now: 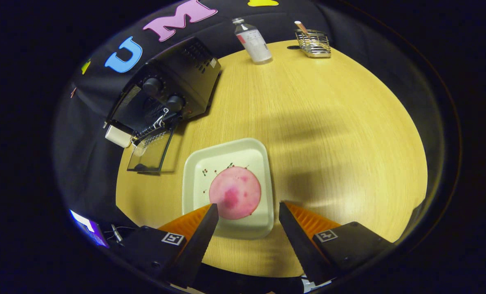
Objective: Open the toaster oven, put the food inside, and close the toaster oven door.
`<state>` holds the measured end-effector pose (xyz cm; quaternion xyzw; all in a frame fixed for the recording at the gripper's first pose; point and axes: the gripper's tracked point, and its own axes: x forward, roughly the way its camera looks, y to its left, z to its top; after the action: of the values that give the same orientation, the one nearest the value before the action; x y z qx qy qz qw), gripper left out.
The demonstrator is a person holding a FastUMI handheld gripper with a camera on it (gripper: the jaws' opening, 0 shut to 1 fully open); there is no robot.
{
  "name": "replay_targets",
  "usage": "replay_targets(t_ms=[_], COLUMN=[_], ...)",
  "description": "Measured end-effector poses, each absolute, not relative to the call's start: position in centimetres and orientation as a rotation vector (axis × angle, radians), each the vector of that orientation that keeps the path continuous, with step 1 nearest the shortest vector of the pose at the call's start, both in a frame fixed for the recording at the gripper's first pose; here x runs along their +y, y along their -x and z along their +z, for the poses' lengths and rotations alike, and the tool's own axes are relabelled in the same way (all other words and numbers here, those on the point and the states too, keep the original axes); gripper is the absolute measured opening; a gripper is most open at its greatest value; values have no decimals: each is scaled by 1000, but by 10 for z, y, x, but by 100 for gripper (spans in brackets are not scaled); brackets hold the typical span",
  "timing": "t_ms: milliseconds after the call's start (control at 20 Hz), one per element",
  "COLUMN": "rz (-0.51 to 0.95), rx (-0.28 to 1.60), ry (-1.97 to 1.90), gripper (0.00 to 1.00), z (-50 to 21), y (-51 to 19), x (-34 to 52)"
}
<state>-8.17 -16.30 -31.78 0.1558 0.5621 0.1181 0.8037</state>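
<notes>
A round pink slice of food [235, 192] lies on a pale square plate [202, 163] on the wooden table. My gripper [249, 207] hovers above the plate's near side, open, with the slice just ahead of and between the fingertips. Beyond the plate to the left stands the black toaster oven [173, 87]. Its glass door [151, 149] hangs open, folded down toward the table, and the wire rack [153, 128] shows at the mouth. Two knobs sit on the oven's front panel.
A clear bottle [254, 41] with a label stands at the table's far edge. A wire basket [313, 43] holding a stick sits to its right. Bare wooden table [341, 134] spreads right of the plate. A lit screen [88, 228] and cables lie beside the left finger.
</notes>
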Motion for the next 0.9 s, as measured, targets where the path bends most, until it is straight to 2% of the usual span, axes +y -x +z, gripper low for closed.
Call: replay_targets(t_ms=[150,250,300,450,500,650,800,900], rz=[276,276,275,244,230,183,158,171], rx=[1218,1231,1238,1246,1247,1264,1282,1276], ry=[-313,-292,-287,-237,-224,-224,-217,-173], gripper=[98,86,74,57,41,20,11,11], z=[-321,-325,-327,-332,-334,-336,-338,-336], y=[84,86,88,86,85,85,86,86], x=[-159,-159,-157,-163,-166,-172,-172,-172])
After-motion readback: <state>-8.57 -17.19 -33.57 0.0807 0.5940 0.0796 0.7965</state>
